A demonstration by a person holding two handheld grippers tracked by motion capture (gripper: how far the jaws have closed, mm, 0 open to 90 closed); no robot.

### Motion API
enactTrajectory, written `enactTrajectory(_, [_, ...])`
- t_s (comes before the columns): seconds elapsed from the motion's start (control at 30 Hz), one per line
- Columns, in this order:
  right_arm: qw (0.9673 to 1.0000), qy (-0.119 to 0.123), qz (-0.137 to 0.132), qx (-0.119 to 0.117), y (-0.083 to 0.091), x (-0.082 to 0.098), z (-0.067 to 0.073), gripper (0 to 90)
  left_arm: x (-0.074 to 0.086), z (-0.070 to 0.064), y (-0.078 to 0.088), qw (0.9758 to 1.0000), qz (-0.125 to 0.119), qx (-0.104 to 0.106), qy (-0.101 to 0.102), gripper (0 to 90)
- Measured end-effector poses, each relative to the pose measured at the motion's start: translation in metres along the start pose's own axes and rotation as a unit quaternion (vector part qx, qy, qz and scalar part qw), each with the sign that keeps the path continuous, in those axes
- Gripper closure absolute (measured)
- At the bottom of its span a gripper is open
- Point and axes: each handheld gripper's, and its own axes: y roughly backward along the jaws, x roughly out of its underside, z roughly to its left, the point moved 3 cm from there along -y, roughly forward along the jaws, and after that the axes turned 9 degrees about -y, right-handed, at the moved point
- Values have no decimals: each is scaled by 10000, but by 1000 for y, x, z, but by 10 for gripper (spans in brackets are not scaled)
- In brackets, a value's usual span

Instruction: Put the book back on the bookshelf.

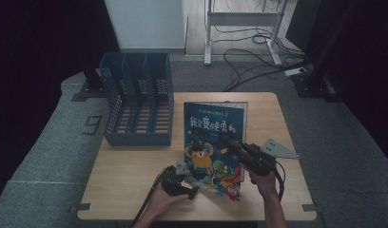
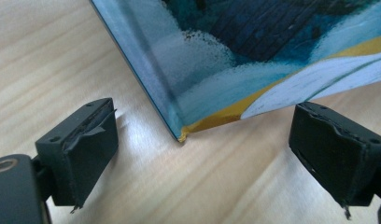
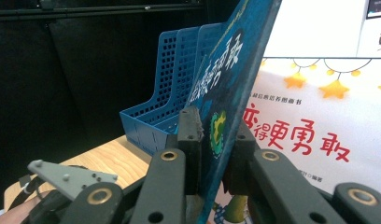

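Lifting the cover was clearly the point here: the right gripper (image 3: 212, 140) had its two black jaws clamped on the front cover of the blue hardback picture book with the cartoon monsters (image 1: 212, 142), pinching it thin between the pads. In the right gripper view that cover stood tilted up off a white page with red lettering and yellow stars (image 3: 314, 135), so I'd say the book was being opened or peeled off whatever lay under it, not carried whole.

Meanwhile the left gripper (image 2: 202, 154) sat low at the book's near corner with its jaws wide apart and nothing between the pads; the yellow-tipped corner (image 2: 181, 136) just pointed into the gap, touching the table, not the jaws. My guess is it was there to steady or catch that corner, but it hadn't grabbed yet.

The book lay on the right half of the light wooden table (image 1: 135, 190), its far edge near the table's back edge. The blue perforated plastic file rack with three slots (image 1: 137, 102) stood upright at the back left, just beside the book's left edge, slots open upward. Bare wood in front of the rack gave the left hand plenty of room. Over on the right, the book ran closer to the table edge, so less slack there.
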Motion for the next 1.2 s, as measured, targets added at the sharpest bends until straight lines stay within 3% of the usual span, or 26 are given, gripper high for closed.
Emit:
enactTrajectory(0.23, [9999, 75, -26, -102, 2, -2, -3, 806, -8, 4, -7, 10000, 43, -82, -12, 81])
enactTrajectory(0.57, [9999, 48, -26, -140, 5, 0, -5, 808, -5, 0, -4, 9998, -59, -205, -10, 138])
enactTrajectory(0.87, [9997, 24, 91, -213, 9, 0, -4, 813, -4, 1, -3, 9999, -101, -109, 44, 144])
enactTrajectory(1.0, [9995, 33, 163, -275, 12, 1, -4, 815, -5, 1, 0, 9992, -291, -263, 19, 157])
enactTrajectory(1.2, [9992, 178, 201, -294, 16, 2, 1, 814, -10, 2, 8, 9968, -731, -328, 17, 174])
